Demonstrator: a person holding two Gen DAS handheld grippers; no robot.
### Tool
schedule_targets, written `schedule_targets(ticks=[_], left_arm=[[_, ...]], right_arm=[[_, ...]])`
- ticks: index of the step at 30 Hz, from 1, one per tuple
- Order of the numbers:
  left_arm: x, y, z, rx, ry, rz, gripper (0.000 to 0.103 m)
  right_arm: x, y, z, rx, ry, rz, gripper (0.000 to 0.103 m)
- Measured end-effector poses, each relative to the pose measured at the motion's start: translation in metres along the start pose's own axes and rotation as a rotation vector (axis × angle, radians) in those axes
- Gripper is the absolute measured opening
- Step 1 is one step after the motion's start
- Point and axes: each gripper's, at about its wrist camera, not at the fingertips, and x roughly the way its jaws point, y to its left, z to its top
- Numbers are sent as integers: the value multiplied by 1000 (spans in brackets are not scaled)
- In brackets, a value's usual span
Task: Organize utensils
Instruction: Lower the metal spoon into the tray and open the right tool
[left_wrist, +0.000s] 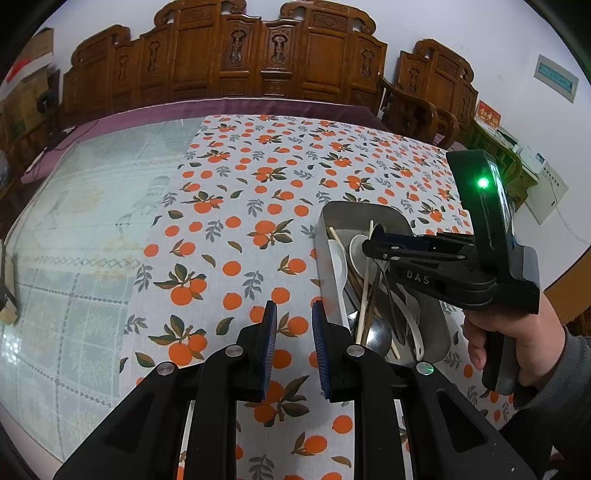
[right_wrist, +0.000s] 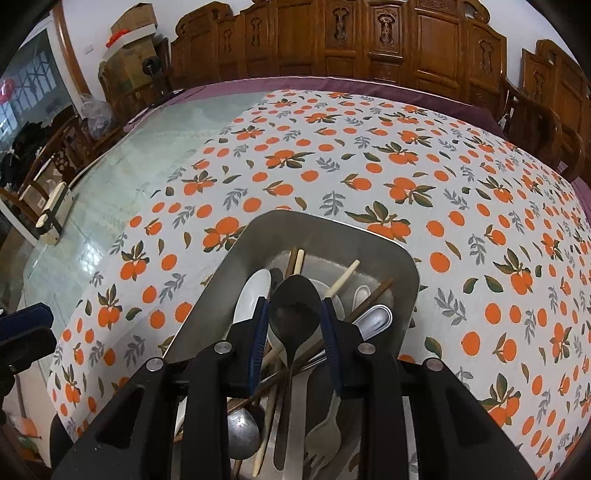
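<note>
A steel tray (right_wrist: 369, 236) on the orange-print cloth holds a jumble of utensils: white ceramic spoons (right_wrist: 253, 291), pale and dark chopsticks (right_wrist: 343, 278), a second metal spoon (right_wrist: 242, 424) and a pale fork (right_wrist: 325, 428). My right gripper (right_wrist: 294, 321) hangs over the tray, shut on the bowl of a dark metal spoon (right_wrist: 295, 291) whose handle trails back under it. In the left wrist view the right gripper (left_wrist: 371, 240) sits low above the tray (left_wrist: 365, 206), held by a hand. My left gripper (left_wrist: 294, 328) hovers over the cloth just left of the tray, open a little, with nothing between its fingers.
The orange-print cloth (left_wrist: 240, 206) covers the right part of the table; bare glass top (left_wrist: 81, 221) lies to the left. Carved wooden chairs (left_wrist: 266, 55) line the far side. A small pale object (right_wrist: 51, 218) rests near the table's left edge.
</note>
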Motion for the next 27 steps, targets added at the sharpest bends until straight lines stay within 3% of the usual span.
schedule_targets(ticks=[8,19,25,27], left_arm=[[0,-1,0,-1,-2,2,22],[-8,-14,1,7,-18,11,23],[-19,-27,-1,20,-40,19,34],[-22,-32,-1,24,-54,21,48]], right_arm=[[-4,-2,-8,-6,1,12,32],[-42,-11,-15,-1,-68,19,36],[-86,-17,-31,7,-139,-2,43],[-102,-20,-39,12,-170,-10,49]])
